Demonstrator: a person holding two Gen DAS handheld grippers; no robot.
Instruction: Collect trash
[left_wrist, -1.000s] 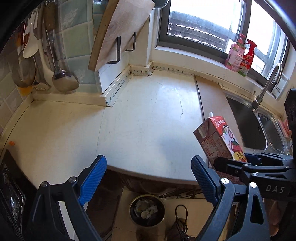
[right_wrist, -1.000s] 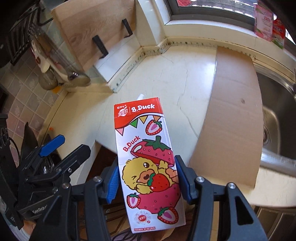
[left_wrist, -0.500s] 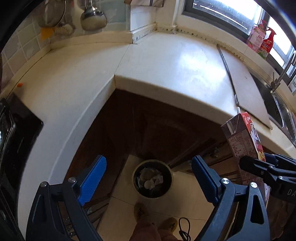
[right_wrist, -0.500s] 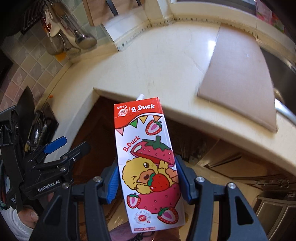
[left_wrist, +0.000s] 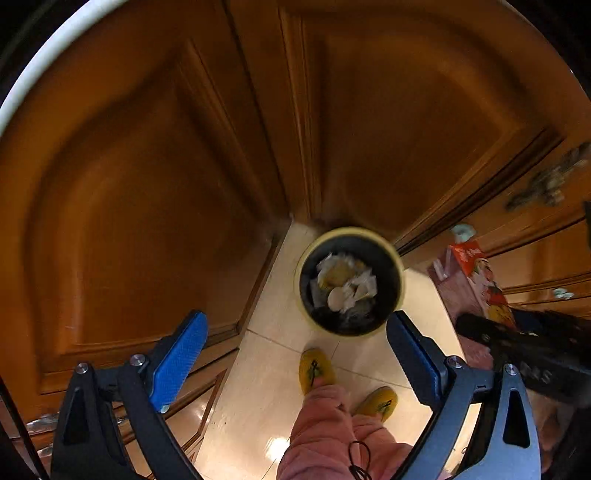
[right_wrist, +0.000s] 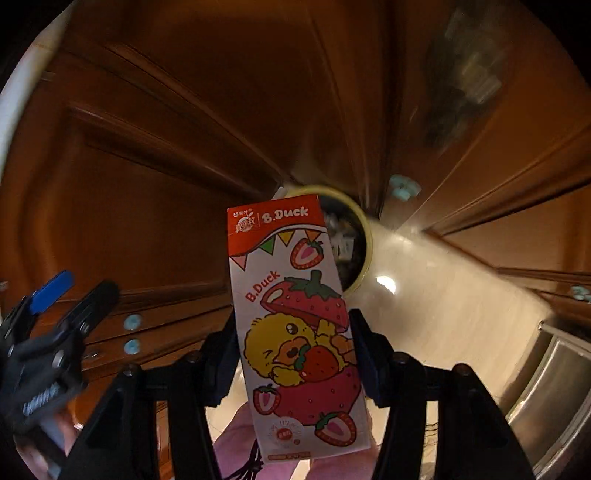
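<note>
My right gripper (right_wrist: 293, 354) is shut on a red-and-white strawberry drink carton (right_wrist: 295, 325) with a yellow duck printed on it; both pads press its sides. The carton hangs upright and covers part of a round yellow-rimmed trash bin (right_wrist: 364, 236) on the floor behind it. In the left wrist view the same bin (left_wrist: 349, 282) sits below, holding crumpled paper and scraps, and the carton (left_wrist: 471, 280) hangs just to its right. My left gripper (left_wrist: 295, 343) points down at the floor in front of the bin, open, with nothing between its blue pads.
Brown wooden cabinet doors (left_wrist: 147, 166) wrap around the bin in a corner. The floor (left_wrist: 258, 369) is pale tile. A person's pink trouser leg (left_wrist: 325, 424) and yellow slippers (left_wrist: 316, 369) stand just in front of the bin. A steel appliance edge (right_wrist: 554, 387) shows at right.
Both grippers have dropped from the countertop level to below its edge and tilted downward. The counter and window have left view; the bin now looks larger and closer. The carton stays gripped.
</note>
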